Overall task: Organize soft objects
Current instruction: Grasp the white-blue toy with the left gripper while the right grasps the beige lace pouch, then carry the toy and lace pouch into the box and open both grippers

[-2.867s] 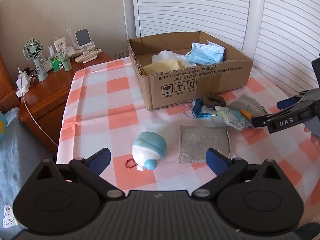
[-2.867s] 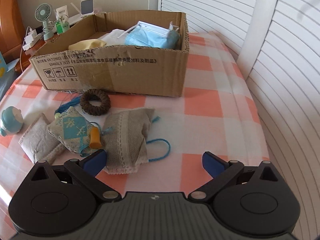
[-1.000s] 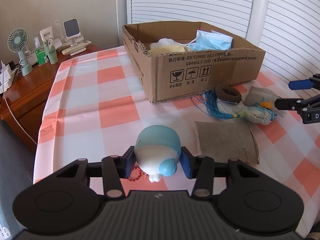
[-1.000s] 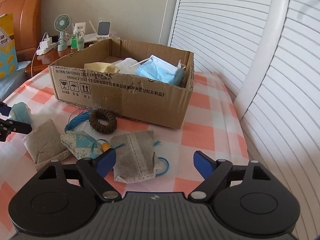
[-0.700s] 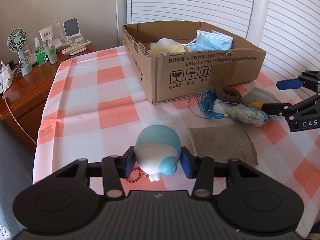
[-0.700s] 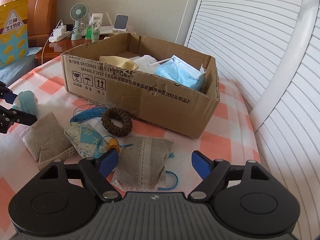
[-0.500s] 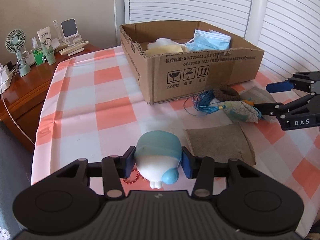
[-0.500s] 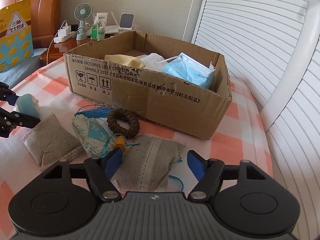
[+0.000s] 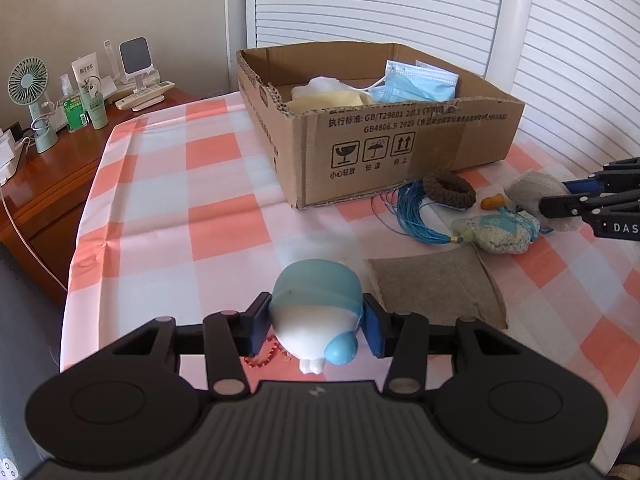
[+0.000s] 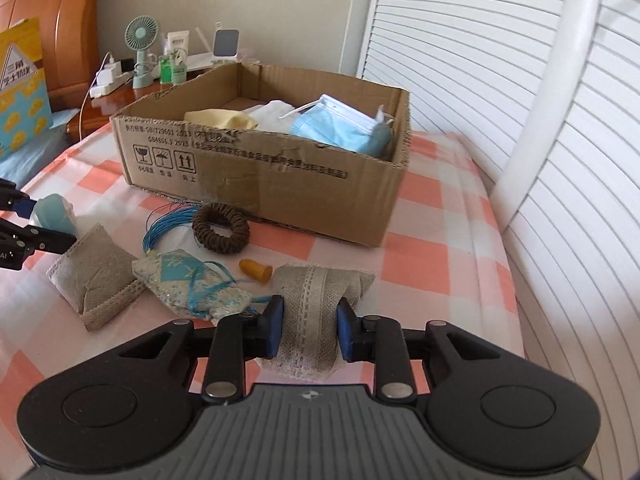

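Note:
My left gripper (image 9: 316, 328) is shut on a blue and white soft toy (image 9: 316, 312) with a red bead loop, held just above the checked cloth. My right gripper (image 10: 310, 330) is shut on a beige lace-trimmed sachet (image 10: 316, 304), also seen in the left wrist view (image 9: 536, 190). An open cardboard box (image 9: 400, 152) (image 10: 320, 184) holds blue face masks (image 9: 412, 84), a yellow cloth and white cloth. On the cloth lie a flat beige sachet (image 9: 436, 288) (image 10: 96, 276), a patterned blue sachet (image 9: 496, 232) (image 10: 192, 284), a brown hair tie (image 9: 450, 188) (image 10: 221, 222) and an orange cap (image 10: 256, 270).
A blue cord bundle (image 9: 416, 216) lies in front of the box. A wooden side table (image 9: 36, 184) at the left carries a small fan (image 9: 30, 104), bottles and a phone stand. White slatted shutters (image 9: 400, 4) stand behind and to the right. The table's edge runs along the left.
My right gripper has closed on the lace-trimmed sachet and bunched it. The orange cap now lies apart from the patterned sachet. My left gripper has lifted the soft toy slightly.

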`<act>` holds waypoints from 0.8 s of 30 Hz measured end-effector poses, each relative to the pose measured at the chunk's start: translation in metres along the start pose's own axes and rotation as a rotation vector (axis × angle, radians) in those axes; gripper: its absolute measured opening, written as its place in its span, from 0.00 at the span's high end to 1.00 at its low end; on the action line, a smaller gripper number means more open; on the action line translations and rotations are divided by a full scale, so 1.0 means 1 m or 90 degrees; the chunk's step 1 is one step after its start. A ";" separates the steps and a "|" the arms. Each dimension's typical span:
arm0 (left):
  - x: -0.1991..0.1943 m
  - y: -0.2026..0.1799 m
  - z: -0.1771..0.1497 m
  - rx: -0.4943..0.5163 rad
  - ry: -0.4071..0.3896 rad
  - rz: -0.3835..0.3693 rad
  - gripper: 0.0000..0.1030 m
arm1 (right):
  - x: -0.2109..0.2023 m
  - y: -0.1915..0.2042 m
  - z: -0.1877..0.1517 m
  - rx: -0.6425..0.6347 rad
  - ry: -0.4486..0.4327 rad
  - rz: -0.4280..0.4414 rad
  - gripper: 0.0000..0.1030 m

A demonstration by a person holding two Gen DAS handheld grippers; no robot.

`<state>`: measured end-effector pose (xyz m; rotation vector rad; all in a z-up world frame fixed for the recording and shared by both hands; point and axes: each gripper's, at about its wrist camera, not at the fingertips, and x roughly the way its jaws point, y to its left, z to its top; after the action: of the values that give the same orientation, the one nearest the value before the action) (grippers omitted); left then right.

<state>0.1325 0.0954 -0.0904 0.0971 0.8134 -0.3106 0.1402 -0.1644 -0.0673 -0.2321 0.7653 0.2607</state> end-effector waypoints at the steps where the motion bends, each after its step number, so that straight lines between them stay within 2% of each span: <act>1: 0.000 0.000 0.000 0.000 0.000 0.000 0.55 | -0.001 -0.002 -0.001 0.005 0.001 -0.002 0.70; 5: 0.000 0.001 0.000 -0.001 -0.001 0.002 0.55 | 0.000 -0.004 -0.006 -0.001 0.020 -0.007 0.69; 9: -0.001 0.001 0.001 0.004 0.001 0.006 0.55 | 0.003 -0.001 -0.008 -0.004 0.022 -0.014 0.60; 10: -0.002 0.000 0.001 0.005 0.001 0.007 0.55 | 0.004 0.000 -0.007 -0.003 0.022 -0.015 0.54; 12: -0.003 0.000 0.001 0.006 0.002 0.007 0.55 | 0.007 0.000 -0.006 -0.001 0.021 -0.014 0.53; 15: -0.002 0.001 0.001 0.008 0.005 0.011 0.55 | 0.011 0.001 -0.005 -0.004 0.028 -0.022 0.53; 17: -0.001 0.002 0.001 0.010 0.008 0.012 0.57 | 0.009 0.001 -0.005 -0.004 0.024 -0.026 0.64; 19: -0.003 0.002 0.001 0.012 0.009 0.011 0.58 | 0.006 0.001 -0.004 -0.002 0.021 -0.027 0.68; 24: -0.009 0.002 0.004 0.023 0.006 0.012 0.59 | -0.005 -0.003 -0.002 0.001 0.007 -0.031 0.71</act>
<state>0.1300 0.0981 -0.0813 0.1394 0.8167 -0.3074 0.1367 -0.1690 -0.0646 -0.2512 0.7695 0.2132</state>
